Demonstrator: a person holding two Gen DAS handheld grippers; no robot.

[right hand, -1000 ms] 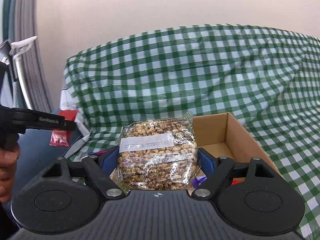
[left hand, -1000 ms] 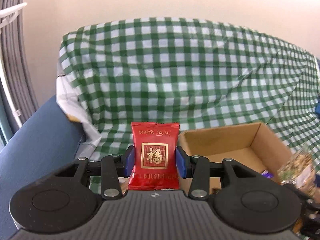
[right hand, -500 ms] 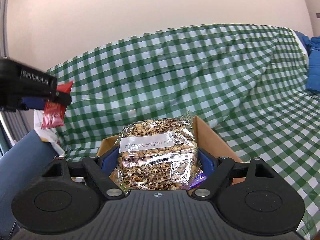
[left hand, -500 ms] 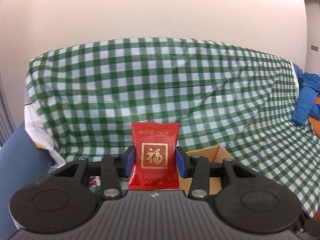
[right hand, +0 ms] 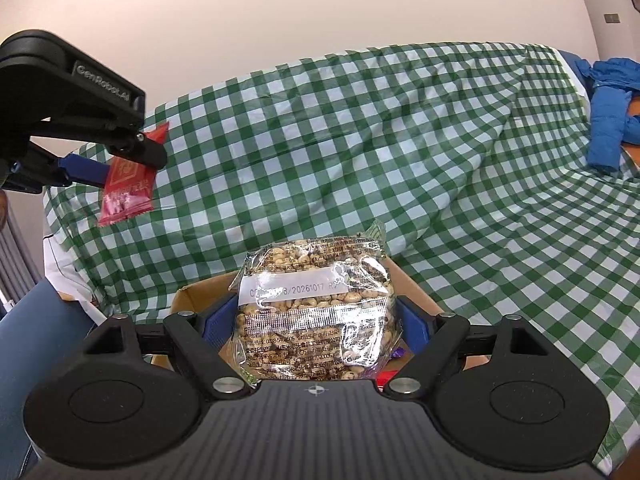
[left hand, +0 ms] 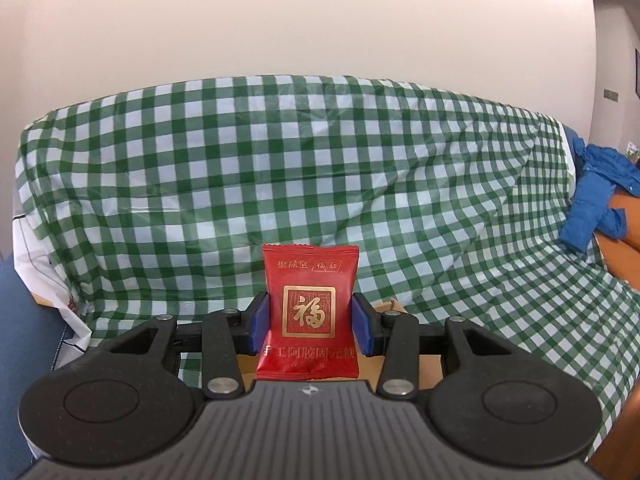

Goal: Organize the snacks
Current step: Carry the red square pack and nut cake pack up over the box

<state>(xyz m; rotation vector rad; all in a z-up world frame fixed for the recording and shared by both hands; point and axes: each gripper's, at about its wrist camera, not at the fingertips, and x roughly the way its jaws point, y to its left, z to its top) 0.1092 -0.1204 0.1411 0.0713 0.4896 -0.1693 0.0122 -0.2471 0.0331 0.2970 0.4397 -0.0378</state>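
Step in hand, as judged: carry to box, both snacks lifted, neither yet stowed

Left claw (left hand: 312, 328): blue pads narrowed onto both sides of red packet (left hand: 311, 316), packet upright and facing the camera, held clear of the checked cloth (left hand: 320, 160); in the right view this claw (right hand: 120, 160) sits high at left, well apart from the box, packet (right hand: 126, 192) hanging tilted from its tips

Right claw (right hand: 316, 320): jaws wide, pads pressed on the flanks of clear cereal bag (right hand: 316, 312), bag upright, just above the box (right hand: 200, 292) opening

Box: cardboard, open, on the cloth-draped sofa; wrappers (right hand: 394, 354) glimpsed inside, contents otherwise hidden by the bag

Pose: both claws tipped gently downward, right one nearer the box

Next move, as judged: lower bag past the rim and release; left claw must travel over to the box first

Elsewhere: blue jacket (left hand: 596, 196) at far right
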